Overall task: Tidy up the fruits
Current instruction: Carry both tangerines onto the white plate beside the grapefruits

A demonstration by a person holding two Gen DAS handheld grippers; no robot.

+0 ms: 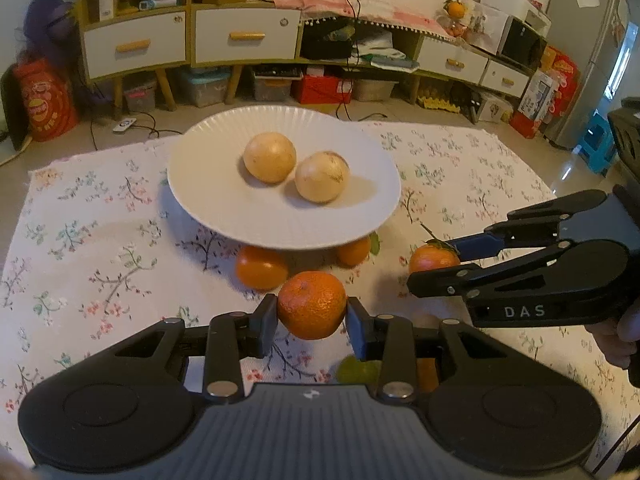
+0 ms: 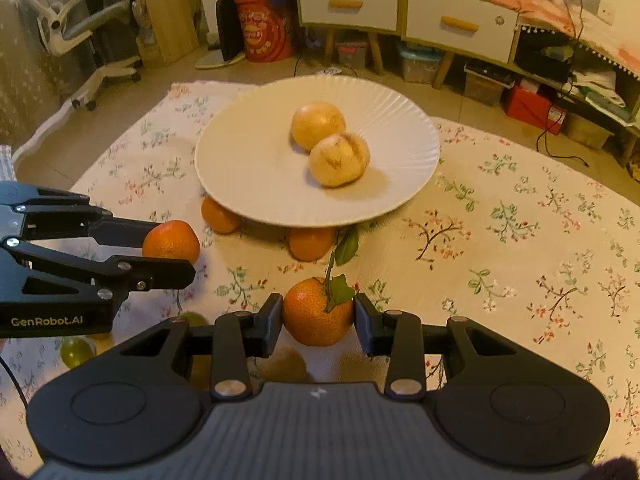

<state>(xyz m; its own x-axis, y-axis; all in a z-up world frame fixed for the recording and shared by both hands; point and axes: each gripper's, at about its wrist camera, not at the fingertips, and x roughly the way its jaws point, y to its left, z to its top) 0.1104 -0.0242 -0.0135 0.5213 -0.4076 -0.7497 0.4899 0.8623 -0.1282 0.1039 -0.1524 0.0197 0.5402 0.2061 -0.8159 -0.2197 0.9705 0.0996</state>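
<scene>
My left gripper [image 1: 312, 312] is clamped on a plain orange [image 1: 312, 305], pads pressed to both its sides, jaws only as wide as the fruit. It looks lifted a little off the cloth, but I can't be sure. My right gripper [image 2: 319, 318] is closed on a leafy orange [image 2: 318, 312] the same way, one pad on each side; its green stem and leaf stick up between the fingers. That orange looks to be resting on the floral tablecloth [image 2: 520, 240] or just above it; I can't tell which.

Each gripper shows in the other's camera: the right one enters the left view from the right edge with its orange at the tips, the left one enters the right view from the left edge.

Just past the grippers, two more oranges sit on the cloth against the near edge of the white plate [image 2: 248, 168], partly tucked under its rim: a left loose orange [image 2: 219, 216] and a right loose orange [image 2: 310, 244], the latter with a leaf beside it.

On the plate, two pale yellow fruits [image 2: 332, 144] sit touching each other, slightly right of centre.

Near my left gripper's body, a green fruit [image 2: 76, 350] lies on the cloth, mostly hidden.

Behind the table: white drawers [image 1: 188, 40] and floor clutter.
</scene>
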